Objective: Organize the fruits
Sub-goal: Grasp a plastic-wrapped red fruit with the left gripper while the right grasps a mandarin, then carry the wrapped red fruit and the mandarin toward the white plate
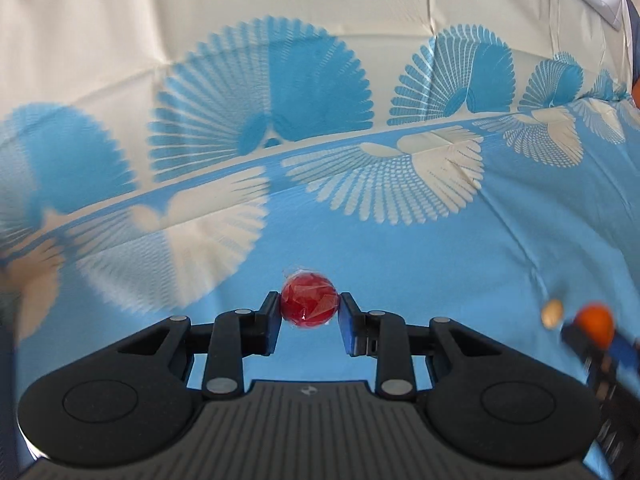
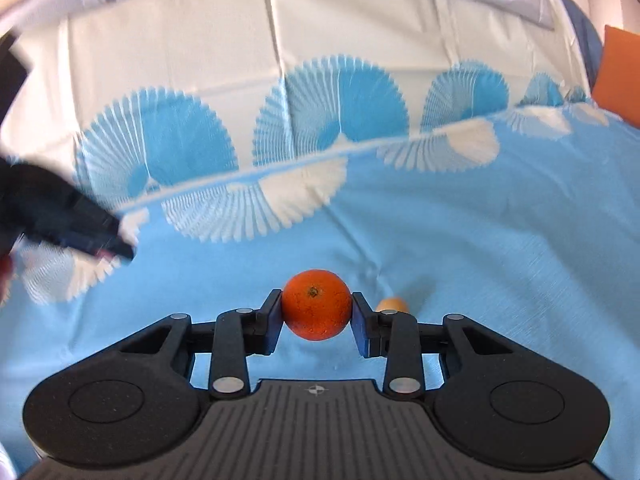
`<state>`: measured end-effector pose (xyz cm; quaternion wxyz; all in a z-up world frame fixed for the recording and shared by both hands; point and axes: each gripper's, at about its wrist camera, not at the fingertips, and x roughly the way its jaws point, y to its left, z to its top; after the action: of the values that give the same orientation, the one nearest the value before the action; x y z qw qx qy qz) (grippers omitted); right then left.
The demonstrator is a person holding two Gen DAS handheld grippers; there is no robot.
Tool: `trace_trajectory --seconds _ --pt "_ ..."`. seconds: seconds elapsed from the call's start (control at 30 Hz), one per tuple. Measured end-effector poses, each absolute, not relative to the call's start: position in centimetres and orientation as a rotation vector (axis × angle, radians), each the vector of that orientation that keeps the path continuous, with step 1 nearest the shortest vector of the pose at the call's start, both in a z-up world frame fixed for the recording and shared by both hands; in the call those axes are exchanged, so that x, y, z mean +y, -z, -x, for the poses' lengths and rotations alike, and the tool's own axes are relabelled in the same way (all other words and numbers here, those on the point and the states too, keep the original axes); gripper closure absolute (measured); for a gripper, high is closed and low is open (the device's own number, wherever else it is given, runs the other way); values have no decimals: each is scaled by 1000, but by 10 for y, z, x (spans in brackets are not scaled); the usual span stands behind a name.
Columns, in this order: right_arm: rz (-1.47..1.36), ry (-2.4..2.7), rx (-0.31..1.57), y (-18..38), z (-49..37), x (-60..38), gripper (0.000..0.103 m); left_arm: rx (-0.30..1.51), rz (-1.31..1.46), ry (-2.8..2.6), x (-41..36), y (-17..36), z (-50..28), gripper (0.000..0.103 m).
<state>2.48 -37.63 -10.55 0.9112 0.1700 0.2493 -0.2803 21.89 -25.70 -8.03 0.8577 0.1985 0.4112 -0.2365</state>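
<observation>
Left wrist view, left gripper (image 1: 309,307): black plastic linkage with blue-faced pads, closed narrow on a small red fruit (image 1: 307,300), one pad pressed to each side
Red fruit: round, glossy, wrapped in crinkled clear film that bunches at the top; held at the fingertips, above the blue part of the bedsheet (image 1: 420,264)
Bedsheet: woven cloth, cream at the far side and sky blue nearer, with fan-shaped motifs in the opposite colour along the curved border; creased by fold lines
Lower right edge: the right gripper (image 1: 596,330) blurred, an orange (image 1: 595,322) between its fingers; just beside it a small tan rounded object (image 1: 552,312) lies on the sheet

Right wrist view, right gripper (image 2: 317,307): same black frame and blue pads, closed on the orange (image 2: 316,304), a pad against each flank
Orange: spherical, dimpled matte peel, dark stem scar facing the camera; held at the fingertips over the blue cloth (image 2: 480,240)
Behind right finger: the tan object (image 2: 393,303), only partly seen
Left edge: the left gripper (image 2: 116,246), dark and motion-blurred; its contents cannot be told from here
Far right: an orange cushion (image 2: 618,76), flat-faced and square-edged
</observation>
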Motion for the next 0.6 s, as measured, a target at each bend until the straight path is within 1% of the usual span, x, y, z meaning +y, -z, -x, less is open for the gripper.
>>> trace_trajectory --seconds 0.13,0.27,0.43,0.6 --pt "-337 525 477 57 21 -358 66 851 -410 460 -201 34 -157 69" --pt "-299 433 541 26 80 -327 66 857 -346 437 -139 -3 -95 69" --pt "-294 337 635 4 145 -284 66 888 -278 372 -65 -27 -21 69" --pt "-278 246 674 -16 193 -236 66 906 -231 300 -2 -39 44 69"
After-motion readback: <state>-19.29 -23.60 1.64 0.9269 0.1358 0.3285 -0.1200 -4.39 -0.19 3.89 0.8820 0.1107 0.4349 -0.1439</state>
